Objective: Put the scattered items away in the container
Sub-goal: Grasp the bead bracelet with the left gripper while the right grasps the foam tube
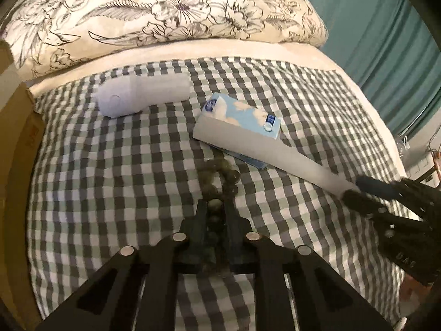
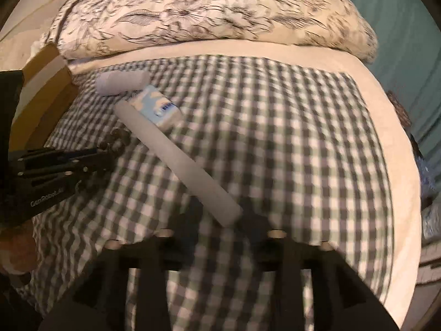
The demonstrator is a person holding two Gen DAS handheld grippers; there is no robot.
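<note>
Two tools are working the bed at once. Your left tool is sitting low on the checked cover with its fingers drawn in close around the string of dark beads; one bead is showing right between the tips, so it is looking clamped on the strand while the rest is trailing forward on the cloth. Judging from that, you are wanting to lift straight and slow, letting the loose loop come free without snagging the fabric.

Your right tool is closing on the near end of the long white tube. In its own wrist view the picture is too smeared to read the tips, so I cannot tell whether it is gripping yet. The tube is lying diagonally, its far end against the blue tissue pack; pulling it along its length should be disturbing the pack least.

Beyond those, the pale cylindrical device is lying on its side, well apart from the beads. The cardboard box, most likely your container, is standing at the left edge of the bed.

The surface is soft, a gingham sheet over cream bedding, with a floral duvet bunched at the far side and a teal curtain hanging to the right.
</note>
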